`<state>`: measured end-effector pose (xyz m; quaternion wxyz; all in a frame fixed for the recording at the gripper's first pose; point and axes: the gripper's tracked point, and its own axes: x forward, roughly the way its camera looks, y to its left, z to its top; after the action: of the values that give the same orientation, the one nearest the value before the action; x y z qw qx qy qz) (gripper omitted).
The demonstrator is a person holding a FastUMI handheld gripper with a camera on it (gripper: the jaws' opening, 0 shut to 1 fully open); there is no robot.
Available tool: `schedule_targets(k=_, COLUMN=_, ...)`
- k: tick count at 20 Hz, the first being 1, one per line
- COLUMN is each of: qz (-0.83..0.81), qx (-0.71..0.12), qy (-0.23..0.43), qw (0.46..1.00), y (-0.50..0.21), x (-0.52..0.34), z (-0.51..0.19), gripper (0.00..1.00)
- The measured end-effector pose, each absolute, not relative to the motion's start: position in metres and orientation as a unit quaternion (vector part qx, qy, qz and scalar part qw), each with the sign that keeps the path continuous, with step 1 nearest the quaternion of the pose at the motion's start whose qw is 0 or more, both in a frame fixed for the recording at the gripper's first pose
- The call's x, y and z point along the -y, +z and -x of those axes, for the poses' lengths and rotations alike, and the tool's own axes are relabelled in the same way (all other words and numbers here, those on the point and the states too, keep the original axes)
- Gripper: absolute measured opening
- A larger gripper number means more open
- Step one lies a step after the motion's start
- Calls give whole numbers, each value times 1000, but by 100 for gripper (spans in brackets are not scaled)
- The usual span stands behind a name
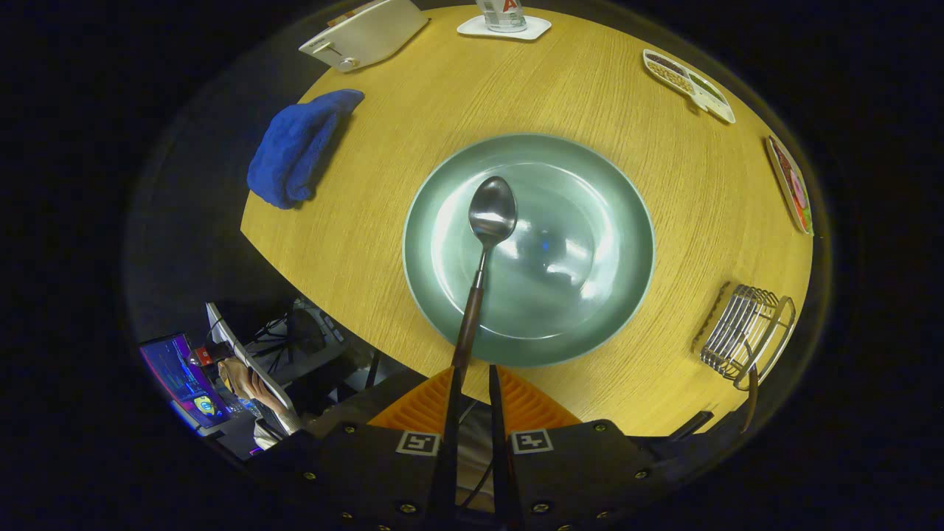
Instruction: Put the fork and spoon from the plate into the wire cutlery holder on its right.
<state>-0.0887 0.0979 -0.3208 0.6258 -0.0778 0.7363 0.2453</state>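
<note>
The gripper (472,383) is closed on the spoon (483,254), both fingers (424,404) pressing the dark brown handle near its end. The spoon's long axis runs straight forward along the fingers, leaning slightly to the right as it goes. Its metal bowl points away from the gripper, hollow side up, and hangs over the middle of the plate (619,295). Whether the bowl touches the plate or floats above it cannot be told.

The plate is a round, glossy grey-green dish lying just ahead of the fingers on the round wooden counter (664,177).

To the right of the plate, near the counter's edge, stands the wire cutlery holder (745,335), a metal basket of thin bars. A dark brown handle (751,394) sticks out of it toward the gripper's side, apart from the plate; what piece it belongs to cannot be made out.

To the left of the plate a blue cloth (299,147) lies crumpled at the counter's edge. Beyond it sits a white toaster (365,33). Straight beyond the plate a clear glass (501,13) stands on a white coaster (504,29); the glass bears red markings too cropped to read. On the far right lie a white divided tray (689,85) with snacks and a flat printed packet (790,184), its writing too small to read.
</note>
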Motion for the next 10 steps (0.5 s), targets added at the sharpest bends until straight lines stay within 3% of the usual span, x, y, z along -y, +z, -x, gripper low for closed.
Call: schedule_targets(k=10, qz=69, qx=-757, qy=234, qw=607, y=-364, x=-122, z=89, gripper=21)
